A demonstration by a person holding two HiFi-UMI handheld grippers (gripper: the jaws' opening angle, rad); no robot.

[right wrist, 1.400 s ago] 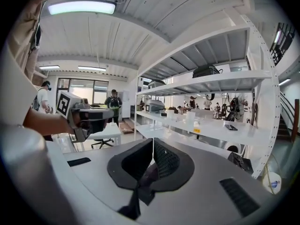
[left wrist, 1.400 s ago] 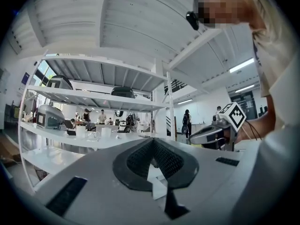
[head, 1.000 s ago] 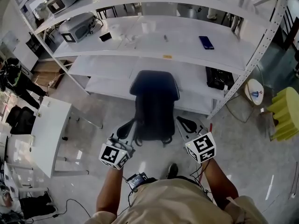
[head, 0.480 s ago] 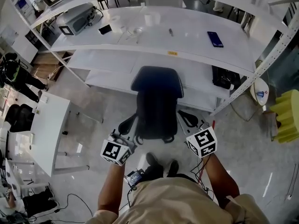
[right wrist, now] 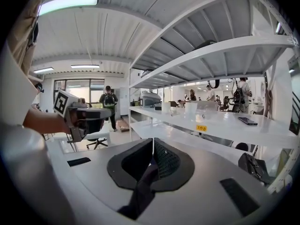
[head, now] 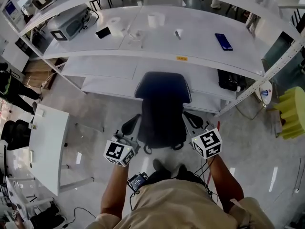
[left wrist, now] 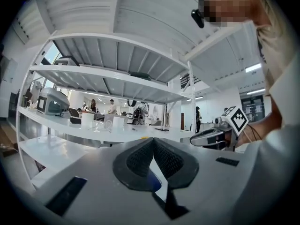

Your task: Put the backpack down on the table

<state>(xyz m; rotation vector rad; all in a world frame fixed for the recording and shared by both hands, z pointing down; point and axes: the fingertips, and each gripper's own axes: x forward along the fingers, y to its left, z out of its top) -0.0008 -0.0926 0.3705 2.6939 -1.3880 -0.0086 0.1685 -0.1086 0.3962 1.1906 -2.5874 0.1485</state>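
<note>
A dark navy backpack (head: 162, 112) hangs in front of me, between my two grippers and short of the white shelf table (head: 190, 51). My left gripper (head: 129, 138) is shut on its left shoulder strap (head: 128, 126); in the left gripper view the pads (left wrist: 140, 159) pinch a blue and white bit of strap (left wrist: 157, 179). On the other side my right gripper (head: 196, 131) is shut on the right strap (head: 192, 120), and a dark strap (right wrist: 143, 189) runs out from between its pads (right wrist: 165, 161).
The white shelving has several levels. On the table level lie a phone (head: 223, 41), paper rolls (head: 156, 19) and a grey machine (head: 66, 25). A black bag (head: 232, 80) sits on the lower shelf. At left stands a white table (head: 45, 142), at right a yellow foam block (head: 291, 113).
Both grippers and the backpack have moved toward the shelving and sunk slightly. The shelf table now lies closer in the head view. Both grips are unchanged.
</note>
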